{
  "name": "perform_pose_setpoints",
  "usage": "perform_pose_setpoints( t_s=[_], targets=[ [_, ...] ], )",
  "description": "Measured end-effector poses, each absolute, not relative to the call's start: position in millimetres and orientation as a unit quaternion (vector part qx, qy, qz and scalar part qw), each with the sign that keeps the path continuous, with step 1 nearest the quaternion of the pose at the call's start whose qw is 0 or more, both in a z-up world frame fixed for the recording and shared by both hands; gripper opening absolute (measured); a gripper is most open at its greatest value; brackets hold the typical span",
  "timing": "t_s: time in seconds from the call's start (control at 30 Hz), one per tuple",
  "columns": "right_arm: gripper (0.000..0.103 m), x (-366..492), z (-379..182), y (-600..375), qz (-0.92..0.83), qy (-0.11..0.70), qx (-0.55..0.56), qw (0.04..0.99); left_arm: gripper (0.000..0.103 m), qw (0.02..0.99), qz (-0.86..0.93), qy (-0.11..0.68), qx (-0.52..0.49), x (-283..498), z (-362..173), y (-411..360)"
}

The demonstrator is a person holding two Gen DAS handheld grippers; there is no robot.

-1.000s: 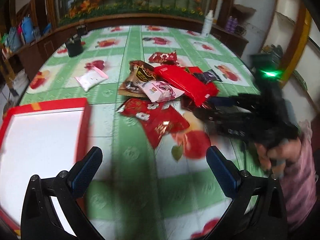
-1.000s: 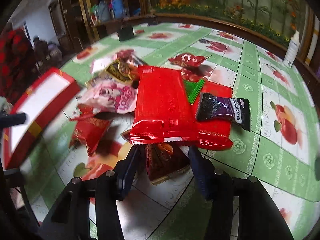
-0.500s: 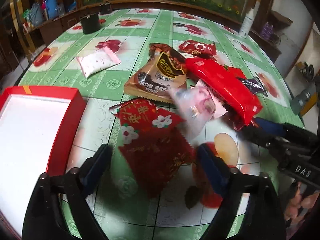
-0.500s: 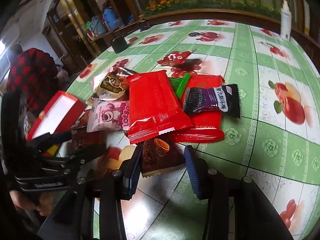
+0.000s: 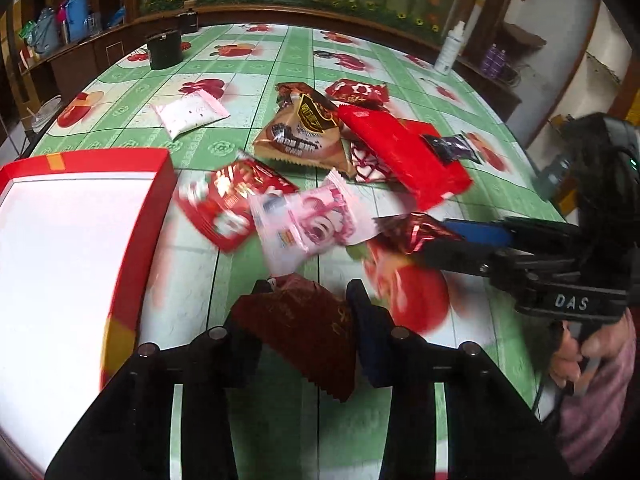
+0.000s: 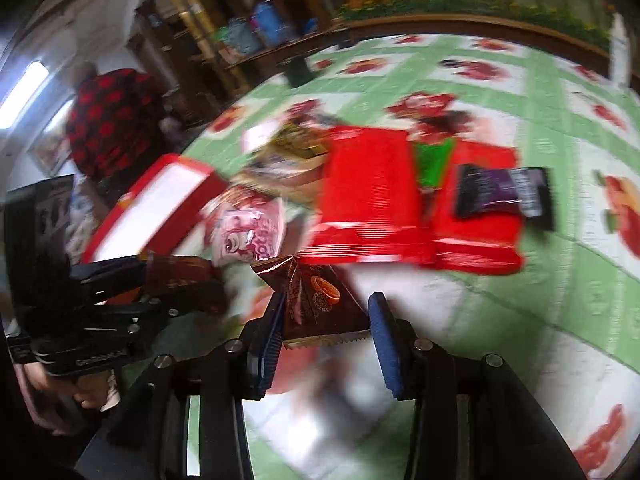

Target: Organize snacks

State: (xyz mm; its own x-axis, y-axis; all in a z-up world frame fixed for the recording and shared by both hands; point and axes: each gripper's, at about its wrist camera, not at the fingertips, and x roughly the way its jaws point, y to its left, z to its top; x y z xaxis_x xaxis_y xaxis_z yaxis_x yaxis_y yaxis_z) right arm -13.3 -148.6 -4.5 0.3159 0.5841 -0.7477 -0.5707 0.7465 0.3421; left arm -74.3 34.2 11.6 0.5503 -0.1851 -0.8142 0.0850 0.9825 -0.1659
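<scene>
My left gripper (image 5: pixel 308 300) is shut on a dark red snack packet (image 5: pixel 304 328), held just above the table next to the red box with a white inside (image 5: pixel 60 248). My right gripper (image 6: pixel 324 320) is shut on a brown cookie packet (image 6: pixel 316 300), which also shows in the left wrist view (image 5: pixel 416 228). A pile of snacks lies ahead: a pink packet (image 5: pixel 312 220), a red flowered packet (image 5: pixel 228 204), a tan packet (image 5: pixel 304 132), a long red packet (image 5: pixel 404 156) and a purple packet (image 6: pixel 504 192).
A white-pink packet (image 5: pixel 188 112) lies apart at the far left. A black cup (image 5: pixel 164 50) and a white bottle (image 5: pixel 450 50) stand near the table's far edge. A person in red and black (image 6: pixel 108 124) sits beyond the box.
Both grippers closed on packets: the left on the dark red one, the right on the brown cookie one, which it pulled from under the pile. The pink packet shifted.
</scene>
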Motion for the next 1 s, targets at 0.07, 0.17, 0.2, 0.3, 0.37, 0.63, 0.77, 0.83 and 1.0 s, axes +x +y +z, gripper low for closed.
perform_pose_setpoints(
  t_s=[0.07, 0.17, 0.2, 0.3, 0.37, 0.63, 0.77, 0.83, 1.0],
  targets=[
    [0.043, -18, -3, -145, 0.379, 0.463, 0.012, 0.801, 0.037, 0.88, -0.078, 0.465, -0.048, -85, 14, 34],
    [0.042, -22, 0, -144, 0.396, 0.456, 0.02, 0.797, 0.037, 0.882, -0.088, 0.461, -0.046, -100, 19, 35],
    [0.042, -22, -1, -144, 0.397, 0.457, 0.023, 0.796, 0.037, 0.883, -0.09, 0.458, -0.043, -105, 21, 35],
    [0.042, -23, -3, -145, 0.393, 0.462, 0.031, 0.795, 0.037, 0.887, -0.094, 0.449, -0.045, -116, 30, 39],
    [0.042, -25, -4, -145, 0.393, 0.464, 0.041, 0.793, 0.037, 0.893, -0.094, 0.438, -0.046, -121, 38, 44],
    [0.006, -35, 2, -142, 0.451, 0.453, 0.147, 0.755, 0.037, 0.912, -0.046, 0.401, -0.068, -135, 62, 93],
    [0.01, -29, -7, -127, 0.415, 0.473, 0.144, 0.764, 0.037, 0.917, -0.011, 0.393, -0.075, -137, 63, 118],
    [0.01, -24, -16, -121, 0.388, 0.5, 0.141, 0.761, 0.037, 0.918, -0.008, 0.389, -0.079, -139, 63, 126],
    [0.061, -44, -3, -109, 0.408, 0.486, 0.14, 0.76, 0.037, 0.921, -0.008, 0.383, -0.075, -142, 65, 132]
  ],
)
